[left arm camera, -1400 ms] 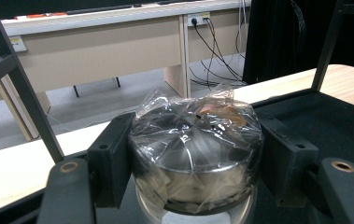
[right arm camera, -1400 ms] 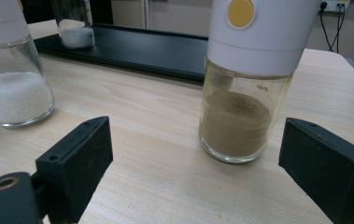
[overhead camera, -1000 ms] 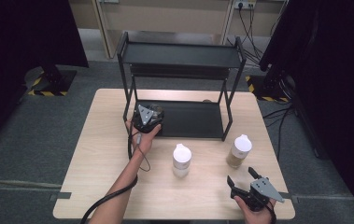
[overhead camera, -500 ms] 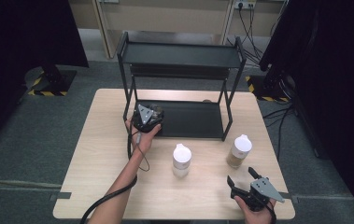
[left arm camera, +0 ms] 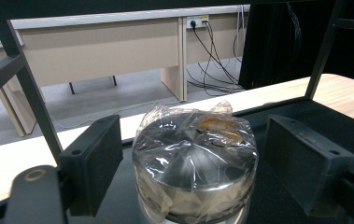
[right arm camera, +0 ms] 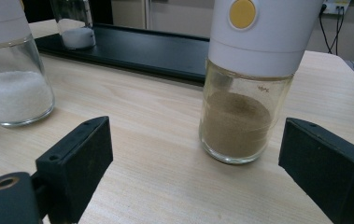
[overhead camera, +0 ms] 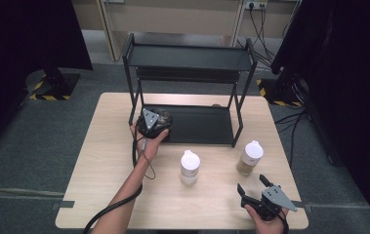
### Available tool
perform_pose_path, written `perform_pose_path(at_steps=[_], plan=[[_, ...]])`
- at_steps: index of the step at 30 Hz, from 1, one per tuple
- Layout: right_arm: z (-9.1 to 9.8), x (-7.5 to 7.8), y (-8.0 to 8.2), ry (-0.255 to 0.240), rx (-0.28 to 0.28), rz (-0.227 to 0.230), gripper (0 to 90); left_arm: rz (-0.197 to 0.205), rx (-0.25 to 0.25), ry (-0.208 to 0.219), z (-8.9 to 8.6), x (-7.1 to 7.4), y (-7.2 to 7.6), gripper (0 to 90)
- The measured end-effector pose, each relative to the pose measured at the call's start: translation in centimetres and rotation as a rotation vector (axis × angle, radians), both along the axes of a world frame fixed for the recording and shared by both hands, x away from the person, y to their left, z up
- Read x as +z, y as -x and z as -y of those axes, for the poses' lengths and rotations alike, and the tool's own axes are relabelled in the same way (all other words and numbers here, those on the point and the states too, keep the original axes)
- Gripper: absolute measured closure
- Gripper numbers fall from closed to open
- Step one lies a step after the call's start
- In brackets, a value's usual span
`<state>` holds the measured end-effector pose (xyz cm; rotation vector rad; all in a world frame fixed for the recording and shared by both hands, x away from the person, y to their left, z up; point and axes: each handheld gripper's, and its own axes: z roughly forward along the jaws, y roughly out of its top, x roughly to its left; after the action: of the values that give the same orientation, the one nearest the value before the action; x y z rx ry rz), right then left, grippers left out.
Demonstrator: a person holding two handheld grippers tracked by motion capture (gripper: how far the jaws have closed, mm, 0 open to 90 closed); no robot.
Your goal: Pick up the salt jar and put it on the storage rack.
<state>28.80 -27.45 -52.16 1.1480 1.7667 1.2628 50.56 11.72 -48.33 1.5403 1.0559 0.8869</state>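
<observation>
Left gripper: matte black jaws with flat rectangular pads spread wide, one on each side of a plastic-wrapped metal canister without touching it. Canister is a squat round cylinder, brushed steel, with crinkled clear film gathered over the lid and a brownish patch under the film at top right. It stands between the pads on the black bottom tray of the shelf rack.

High view: left gripper sits at the tray's left end under the rack, a two-tier frame of thin black metal tube. The grey three-cornered plate hides the canister here, and the jaw gap cannot be read from above.

Right gripper: jaws wide apart, holding nothing. Ahead and slightly right between them, not touching, a clear glass jar of tan powder with a smooth white cap bearing a yellow round button. Further left, a matching glass jar of white granules; a third glass jar with white contents stands beyond on the tray.

High view places the right gripper at the near right of the pale wood-grain table, with the powder jar just ahead and the granule jar to its left.
</observation>
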Motion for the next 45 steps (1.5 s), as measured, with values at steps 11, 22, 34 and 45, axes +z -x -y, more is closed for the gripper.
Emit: perform_pose_path(at_steps=[11, 22, 34, 45], plan=[[0.0, 0.0, 0.0, -0.002, 0.002, -0.002, 10.0, -0.005, -0.011, -0.019, 0.0, 0.1, 0.6, 10.7], [0.0, 0.0, 0.0, 0.000, 0.001, -0.002, 10.0, 0.013, -0.030, -0.003, 0.1, 0.8, 1.2, 8.5], [0.0, 0.0, 0.0, 0.001, 0.001, -0.002, 10.0, 0.025, -0.043, -0.003, 0.1, 1.5, 2.1, 6.8], [0.0, 0.0, 0.0, 0.002, 0.001, -0.003, 10.0, 0.050, -0.034, -0.014, 0.3, 2.7, 3.3, 6.3]])
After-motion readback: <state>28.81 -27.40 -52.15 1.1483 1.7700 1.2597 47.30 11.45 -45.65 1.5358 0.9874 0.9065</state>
